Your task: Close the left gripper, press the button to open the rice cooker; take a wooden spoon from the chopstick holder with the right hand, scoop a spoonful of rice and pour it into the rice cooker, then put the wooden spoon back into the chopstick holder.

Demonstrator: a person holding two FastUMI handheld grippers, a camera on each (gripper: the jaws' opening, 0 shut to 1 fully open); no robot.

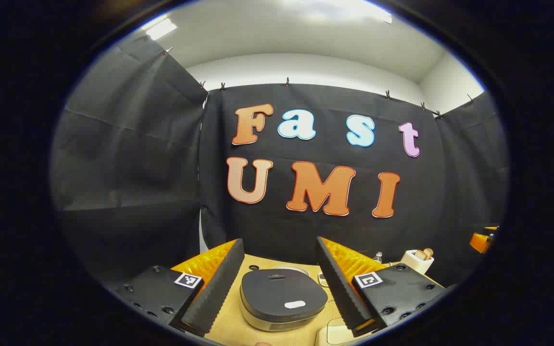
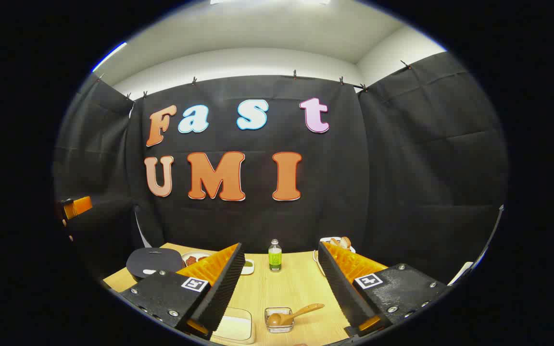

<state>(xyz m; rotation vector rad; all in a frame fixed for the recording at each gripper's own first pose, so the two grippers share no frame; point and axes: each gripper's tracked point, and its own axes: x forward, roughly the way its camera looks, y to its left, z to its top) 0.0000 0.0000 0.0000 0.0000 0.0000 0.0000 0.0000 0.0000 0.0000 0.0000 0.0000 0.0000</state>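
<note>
Left hand-held gripper (image 1: 279, 283): jaws wide apart, holding nothing; raised above the surface, level, at lower centre of the left gripper view.
Right hand-held gripper (image 2: 279, 288): likewise spread and empty, at lower centre of the right gripper view.
Surface (image 2: 286, 288): pale wood; black cloth walls behind, white ceiling above.
Rice cooker (image 1: 283, 298): dark lid down, between the left fingers.
Wooden spoon (image 2: 292, 315): lying in a small clear container (image 2: 279, 321), bottom centre.
Chopstick holder (image 1: 417, 260): white, lower right, near the cloth.
Green bottle (image 2: 274, 256): upright, centre.

My two gripper cameras hover side by side above the surface (image 2: 277, 288), facing the back wall, sharing the rice cooker (image 1: 283, 298).
</note>
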